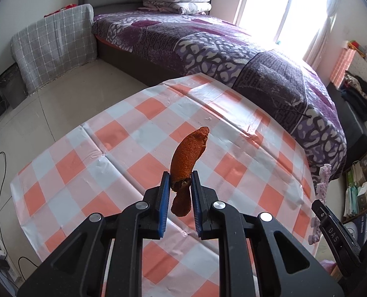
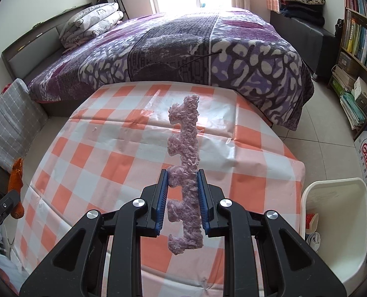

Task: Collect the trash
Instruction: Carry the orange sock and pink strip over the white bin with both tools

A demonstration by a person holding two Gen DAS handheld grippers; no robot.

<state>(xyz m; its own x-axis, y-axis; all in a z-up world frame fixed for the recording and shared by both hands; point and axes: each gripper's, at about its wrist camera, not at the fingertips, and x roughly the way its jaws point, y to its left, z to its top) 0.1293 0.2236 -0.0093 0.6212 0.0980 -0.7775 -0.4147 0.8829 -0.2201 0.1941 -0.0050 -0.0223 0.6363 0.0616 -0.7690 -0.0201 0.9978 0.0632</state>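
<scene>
Trash bin holds red and white scraps.

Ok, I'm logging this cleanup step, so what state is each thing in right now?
left tongs: shut on the orange peel
orange peel: pinched, lifted off the table
right tongs: shut on the purple foam strip
purple foam strip: gripped at mid-length, held upright above the table
checked tablecloth: spread out, creased
white bin: open, some items at its bottom
</scene>
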